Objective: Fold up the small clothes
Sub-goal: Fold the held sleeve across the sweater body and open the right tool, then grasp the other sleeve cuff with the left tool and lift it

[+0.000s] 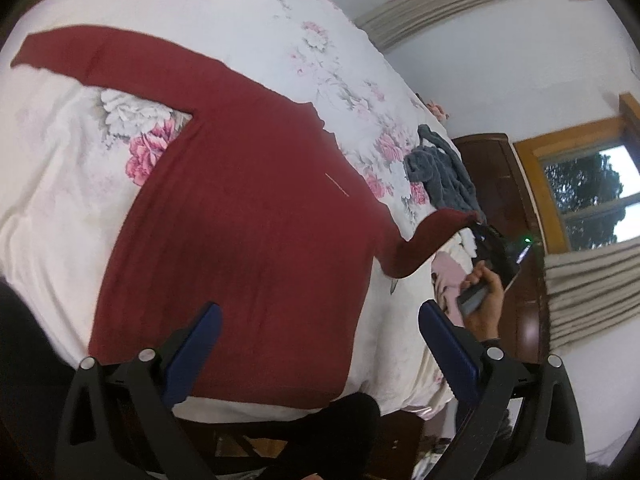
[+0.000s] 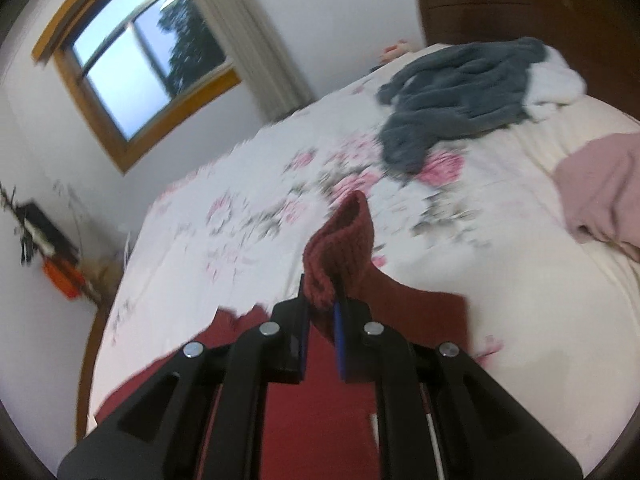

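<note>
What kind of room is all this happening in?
Most likely a home bedroom. A bed with a floral bedspread fills the view, a dark wooden headboard stands at one end, and curtained wood-framed windows sit in plain walls. A red sweater lies spread on it.

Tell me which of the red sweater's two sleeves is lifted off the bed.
The sleeve clamped in the right tool, near the grey garment. Its cuff is raised; the other sleeve lies flat, stretched out on the floral bedspread.

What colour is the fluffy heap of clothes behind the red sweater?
The fluffy heap is dark grey-blue, seen best in the right wrist view.
</note>
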Demonstrator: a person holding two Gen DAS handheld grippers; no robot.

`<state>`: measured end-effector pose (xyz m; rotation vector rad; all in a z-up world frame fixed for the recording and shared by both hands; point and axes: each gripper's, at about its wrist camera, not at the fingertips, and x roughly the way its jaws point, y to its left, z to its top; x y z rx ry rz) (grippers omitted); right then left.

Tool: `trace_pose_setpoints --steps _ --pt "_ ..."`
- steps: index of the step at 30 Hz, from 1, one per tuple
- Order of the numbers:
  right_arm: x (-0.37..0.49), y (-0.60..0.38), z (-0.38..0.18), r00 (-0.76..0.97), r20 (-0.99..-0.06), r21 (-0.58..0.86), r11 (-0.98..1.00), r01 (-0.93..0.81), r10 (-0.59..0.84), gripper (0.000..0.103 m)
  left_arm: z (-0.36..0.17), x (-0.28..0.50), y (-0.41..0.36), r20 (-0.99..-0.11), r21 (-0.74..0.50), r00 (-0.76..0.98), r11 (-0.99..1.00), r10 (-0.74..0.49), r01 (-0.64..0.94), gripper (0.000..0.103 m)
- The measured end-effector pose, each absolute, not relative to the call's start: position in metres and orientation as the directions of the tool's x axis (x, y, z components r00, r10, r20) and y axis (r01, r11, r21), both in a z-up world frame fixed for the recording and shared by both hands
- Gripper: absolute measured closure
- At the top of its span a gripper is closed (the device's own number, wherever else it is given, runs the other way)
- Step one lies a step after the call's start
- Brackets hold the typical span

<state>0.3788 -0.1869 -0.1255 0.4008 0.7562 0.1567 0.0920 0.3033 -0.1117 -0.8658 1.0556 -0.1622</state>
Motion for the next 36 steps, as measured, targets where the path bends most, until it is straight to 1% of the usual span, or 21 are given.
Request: trace_pose_setpoints --steps 4,7,13,15,16,17,18,19,20,22,26,31,33,36 --pt "0.387 -0.128 -0.156 0.662 -0.685 0.374 0.927 -0.038 0.304 0.094 -0.119 0.115 0.303 -0.693 -0.688 0.498 0.684 -0.521 -0.243 0.004" --pt "0.393 -0.085 -0.185 0.615 -0.731 0.327 0.943 -0.064 0.296 0.094 -0.121 0.130 0.303 -0.694 -0.686 0.488 0.691 -0.529 -0.226 0.004" --pt "0.397 -0.015 -0.254 0.520 -0.820 0.211 0.971 -0.116 0.240 0.094 -0.134 0.171 0.295 -0.705 -0.672 0.462 0.715 -0.538 -0.194 0.004" --pt "0.396 0.000 -0.278 0.467 -0.848 0.206 0.968 -0.145 0.251 0.088 -0.144 0.191 0.283 -0.707 -0.673 0.435 0.720 -0.558 -0.170 0.004" --pt "0.394 0.005 -0.285 0.442 -0.857 0.218 0.963 -0.157 0.266 0.083 -0.149 0.199 0.277 -0.704 -0.677 0.424 0.720 -0.570 -0.155 0.004" --pt "0.389 0.009 -0.292 0.421 -0.861 0.232 0.957 -0.174 0.285 0.076 -0.157 0.212 0.268 -0.707 -0.676 0.402 0.724 -0.582 -0.140 0.004" --pt "0.386 0.006 -0.294 0.418 -0.857 0.243 0.952 -0.188 0.302 0.070 -0.164 0.221 0.262 -0.708 -0.678 0.386 0.722 -0.591 -0.137 0.004" --pt "0.381 0.003 -0.291 0.421 -0.853 0.246 0.949 -0.196 0.308 0.060 -0.171 0.231 0.256 -0.700 -0.690 0.372 0.711 -0.609 -0.134 0.004" --pt "0.374 -0.002 -0.286 0.430 -0.847 0.248 0.947 -0.204 0.314 0.056 -0.183 0.245 0.248 -0.684 -0.712 0.352 0.689 -0.639 -0.134 0.004" --pt "0.355 -0.026 -0.274 0.452 -0.827 0.270 0.942 -0.199 0.333 0.055 -0.202 0.265 0.239 -0.654 -0.749 0.328 0.645 -0.682 -0.153 0.004" --pt "0.309 -0.077 -0.253 0.469 -0.811 0.290 0.937 -0.194 0.348 0.054 -0.256 0.312 0.215 -0.538 -0.839 0.263 0.480 -0.801 -0.254 0.004" --pt "0.261 -0.126 -0.244 0.482 -0.797 0.351 0.929 -0.118 0.363 0.053 -0.293 0.367 0.175 -0.441 -0.883 0.259 0.364 -0.860 -0.296 0.004" --pt "0.238 -0.142 -0.244 0.498 -0.781 0.399 0.914 -0.067 0.377 0.052 -0.303 0.384 0.167 -0.465 -0.871 0.275 0.379 -0.841 -0.314 0.004" --pt "0.211 -0.156 -0.245 0.494 -0.782 0.419 0.907 -0.035 0.380 0.051 -0.329 0.406 0.158 -0.490 -0.847 0.273 0.378 -0.828 -0.374 0.004"
